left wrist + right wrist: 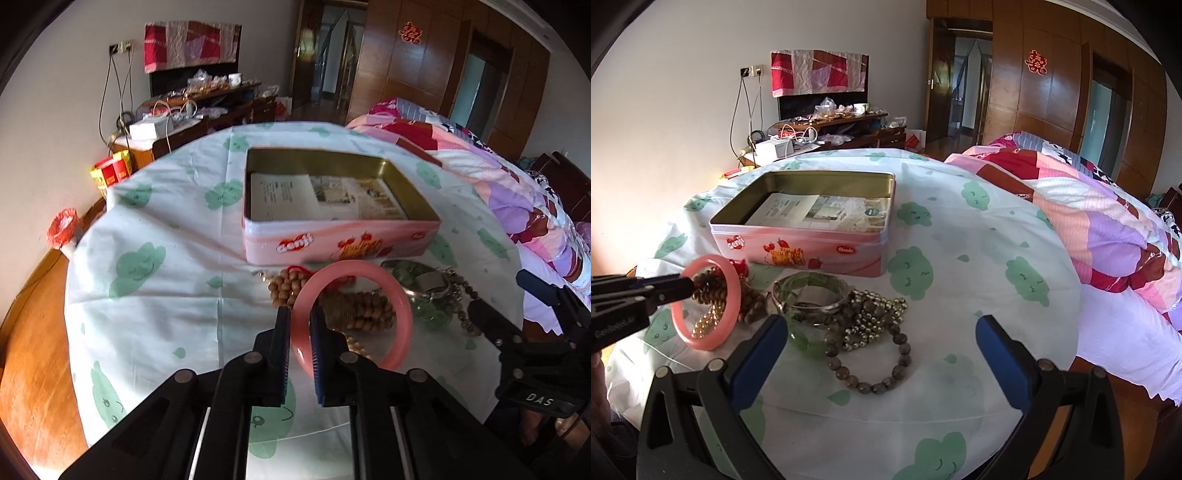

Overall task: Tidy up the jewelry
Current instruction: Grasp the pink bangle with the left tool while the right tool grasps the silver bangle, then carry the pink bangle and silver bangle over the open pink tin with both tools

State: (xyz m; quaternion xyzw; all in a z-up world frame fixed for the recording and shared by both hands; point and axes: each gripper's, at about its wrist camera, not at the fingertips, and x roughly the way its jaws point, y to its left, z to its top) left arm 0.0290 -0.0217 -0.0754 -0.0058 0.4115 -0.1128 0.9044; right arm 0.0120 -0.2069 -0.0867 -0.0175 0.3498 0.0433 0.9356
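Pretty bright daylight, warm glare low on the left, heavy fisheye bending and black corners, slightly soft throughout.

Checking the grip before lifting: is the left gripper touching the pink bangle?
Touching. The left wrist view shows the left gripper jaws closed on the pink bangle rim.

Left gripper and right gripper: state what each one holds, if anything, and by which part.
The left gripper pinches the pink bangle across its band, at the near-left side. The right gripper is open and holds nothing.

Home bedroom: quilted bed right of the fingers, wooden wardrobe (red paper-cut) beyond, cluttered cabinet ahead-left.
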